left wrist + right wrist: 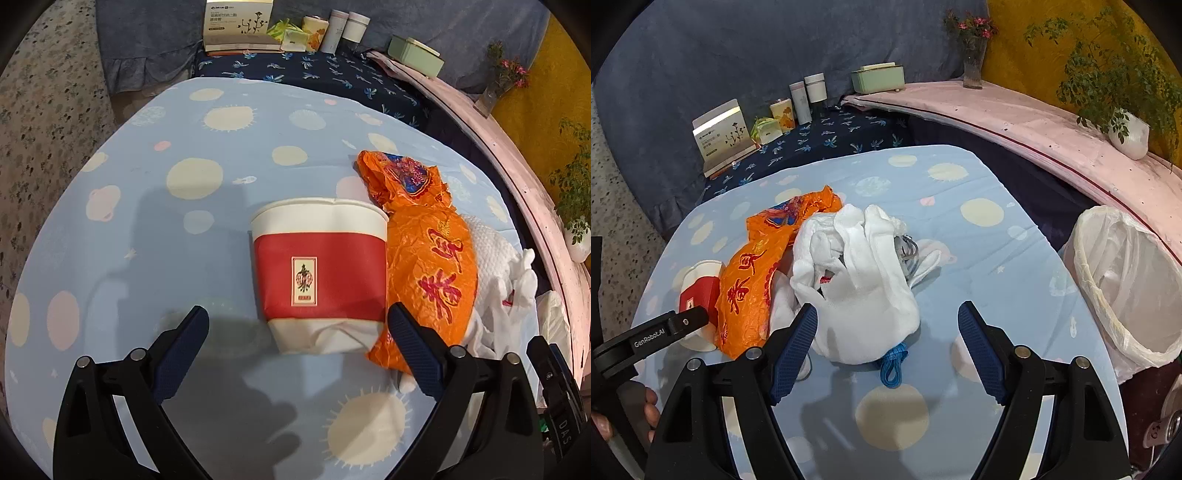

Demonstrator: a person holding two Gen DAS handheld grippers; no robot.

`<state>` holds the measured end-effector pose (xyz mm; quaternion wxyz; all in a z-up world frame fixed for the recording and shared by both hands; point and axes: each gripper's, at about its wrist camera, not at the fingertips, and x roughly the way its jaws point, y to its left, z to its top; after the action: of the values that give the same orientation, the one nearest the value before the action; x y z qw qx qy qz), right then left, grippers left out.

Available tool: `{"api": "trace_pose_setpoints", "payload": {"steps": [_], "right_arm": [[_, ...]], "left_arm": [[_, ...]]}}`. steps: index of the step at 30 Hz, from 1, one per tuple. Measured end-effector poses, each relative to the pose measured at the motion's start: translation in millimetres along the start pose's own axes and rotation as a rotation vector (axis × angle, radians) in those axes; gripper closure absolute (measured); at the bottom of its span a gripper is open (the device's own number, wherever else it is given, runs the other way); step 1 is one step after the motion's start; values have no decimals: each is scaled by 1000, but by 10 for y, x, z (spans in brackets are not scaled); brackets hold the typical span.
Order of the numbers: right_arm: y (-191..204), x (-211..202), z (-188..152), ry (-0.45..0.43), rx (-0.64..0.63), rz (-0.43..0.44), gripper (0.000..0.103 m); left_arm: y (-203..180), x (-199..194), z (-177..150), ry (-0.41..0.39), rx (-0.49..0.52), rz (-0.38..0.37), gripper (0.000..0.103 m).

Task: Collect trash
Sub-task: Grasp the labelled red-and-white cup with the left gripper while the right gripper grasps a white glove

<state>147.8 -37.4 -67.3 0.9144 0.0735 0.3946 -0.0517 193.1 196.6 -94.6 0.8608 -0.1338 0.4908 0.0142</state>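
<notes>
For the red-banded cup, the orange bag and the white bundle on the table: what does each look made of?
Cup: paper, matte, judging by its dented base and rolled rim.
Orange bag: thin plastic film, glossy and finely crinkled.
White bundle: soft and matte, with a dimpled texture in the left wrist view; foam wrap or cloth, hard to tell which.

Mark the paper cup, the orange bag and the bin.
paper cup (319, 275), left wrist view, on its red band.
orange bag (432, 273), left wrist view, on its printed middle.
bin (1086, 273), right wrist view, on its near rim.

Blue backdrop (720, 55), speckled floor (44, 122)
</notes>
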Motion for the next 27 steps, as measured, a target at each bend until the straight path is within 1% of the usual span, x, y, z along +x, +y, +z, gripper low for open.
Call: {"api": "trace_pose_setpoints", "payload": {"steps": [5, 8, 10, 11, 12, 13, 14, 15, 16, 17, 18, 20, 21, 23, 27], "right_arm": [[31, 136, 29, 12, 6, -1, 28], [51, 207, 44, 22, 8, 4, 28], [66, 246, 39, 27, 8, 9, 30], [74, 261, 36, 30, 6, 10, 34], [83, 280, 30, 35, 3, 15, 37], [82, 294, 22, 39, -1, 18, 43], [88, 316, 13, 46, -5, 22, 46], [89, 338, 3, 52, -6, 25, 53], [86, 356, -9, 59, -7, 29, 60], [76, 369, -20, 64, -6, 32, 66], [73, 373, -31, 68, -4, 34, 68], [66, 342, -40, 64, -4, 40, 82], [65, 315, -39, 60, -5, 42, 84], [53, 252, -32, 48, -1, 47, 93], [0, 58, 27, 6, 16, 57, 97]], "left_arm": [[-28, 184, 41, 52, -1, -27, 10], [-52, 211, 38, 40, 13, -16, 10], [-62, 218, 45, 38, 20, -18, 10], [-65, 213, 43, 35, 21, -22, 11], [-64, 208, 48, 32, 23, -24, 13], [-66, 206, 49, 29, 27, -28, 20], [-69, 197, 45, 25, 34, -26, 24], [-68, 181, 37, 18, 43, -24, 33], [-74, 175, 33, 16, 51, -27, 39], [-75, 169, 29, 18, 57, -29, 39], [-74, 156, 22, 19, 58, -34, 39], [-82, 107, 1, 10, 62, -43, 40], [-91, 81, -3, 1, 65, -43, 40], [-116, 12, -14, -17, 72, -46, 40], [-203, -164, -29, -49, 83, -50, 40]]}}
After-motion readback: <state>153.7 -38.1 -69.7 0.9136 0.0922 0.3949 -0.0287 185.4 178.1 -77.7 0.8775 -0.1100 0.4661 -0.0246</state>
